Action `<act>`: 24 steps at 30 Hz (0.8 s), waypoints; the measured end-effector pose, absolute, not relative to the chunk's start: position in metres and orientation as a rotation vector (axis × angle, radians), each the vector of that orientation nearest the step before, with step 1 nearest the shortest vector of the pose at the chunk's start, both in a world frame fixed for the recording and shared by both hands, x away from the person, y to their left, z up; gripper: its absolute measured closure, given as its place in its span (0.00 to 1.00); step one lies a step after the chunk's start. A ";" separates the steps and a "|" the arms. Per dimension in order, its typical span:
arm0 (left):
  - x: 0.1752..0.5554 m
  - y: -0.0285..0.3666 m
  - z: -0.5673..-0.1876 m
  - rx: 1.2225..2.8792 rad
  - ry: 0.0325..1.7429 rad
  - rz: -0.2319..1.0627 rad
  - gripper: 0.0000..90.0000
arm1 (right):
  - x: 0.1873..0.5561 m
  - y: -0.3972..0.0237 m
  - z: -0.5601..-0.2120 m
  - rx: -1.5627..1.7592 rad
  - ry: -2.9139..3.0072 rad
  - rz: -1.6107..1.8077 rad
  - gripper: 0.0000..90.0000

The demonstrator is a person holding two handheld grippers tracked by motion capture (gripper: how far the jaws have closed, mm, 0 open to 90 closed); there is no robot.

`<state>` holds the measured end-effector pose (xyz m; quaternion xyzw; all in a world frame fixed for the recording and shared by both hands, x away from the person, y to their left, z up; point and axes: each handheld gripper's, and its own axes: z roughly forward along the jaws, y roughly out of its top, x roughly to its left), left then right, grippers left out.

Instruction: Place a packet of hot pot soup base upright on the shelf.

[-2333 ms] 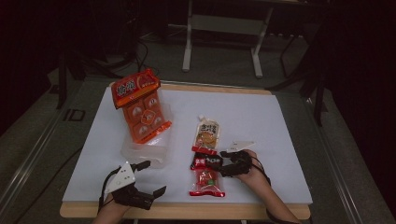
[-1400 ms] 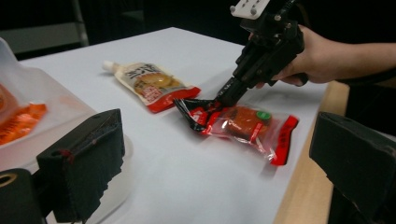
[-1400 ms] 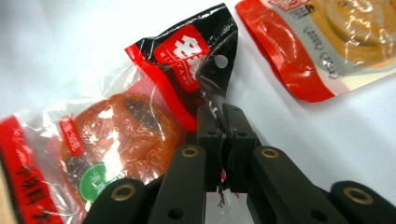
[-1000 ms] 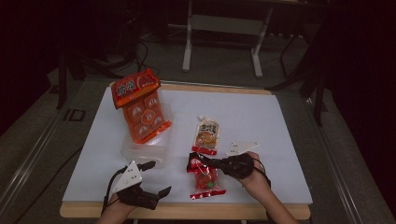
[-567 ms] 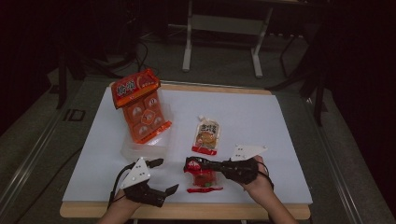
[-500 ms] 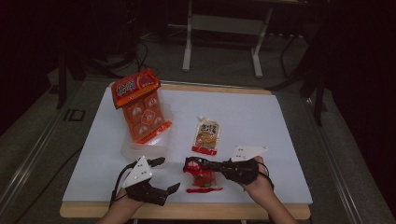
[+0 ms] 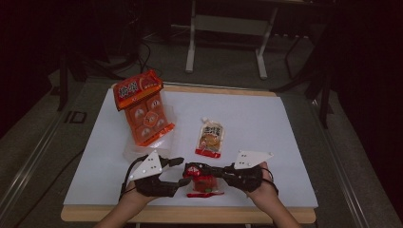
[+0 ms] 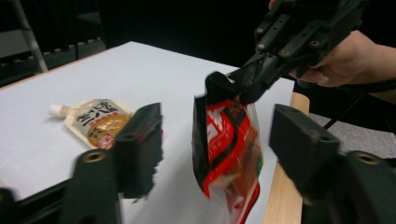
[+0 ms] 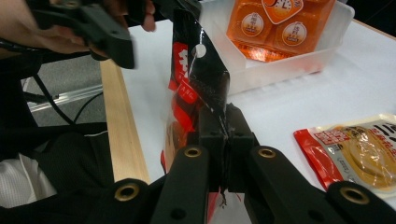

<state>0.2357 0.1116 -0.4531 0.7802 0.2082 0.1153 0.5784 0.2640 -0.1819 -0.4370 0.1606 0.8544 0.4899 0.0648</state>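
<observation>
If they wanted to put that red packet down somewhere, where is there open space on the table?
The widest bare stretch is the right side of the table, beyond the pouch. The far edge behind the pouch is free too. It is crowded near the front edge, where both grippers meet around the red packet, and at the left by the orange pack in its tray.

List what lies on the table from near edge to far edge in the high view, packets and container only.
red and black packet held up by the right gripper → pale sauce pouch → clear plastic container with the orange snack pack leaning out of it toward the far edge.
</observation>
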 end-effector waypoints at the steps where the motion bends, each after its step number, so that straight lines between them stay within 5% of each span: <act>1: 0.238 0.108 -0.453 1.837 0.483 0.273 0.49 | 0.263 -0.181 -0.437 0.483 2.582 1.477 0.99; 3: 0.239 0.105 -0.453 1.845 0.472 0.279 0.65 | 0.262 -0.180 -0.437 0.470 2.582 1.473 0.99; 12: 0.244 0.101 -0.450 1.875 0.447 0.258 0.94 | 0.263 -0.184 -0.437 0.479 2.585 1.484 0.98; 24: 0.250 0.103 -0.438 1.888 0.370 0.248 0.97 | 0.265 -0.188 -0.435 0.505 2.565 1.500 0.89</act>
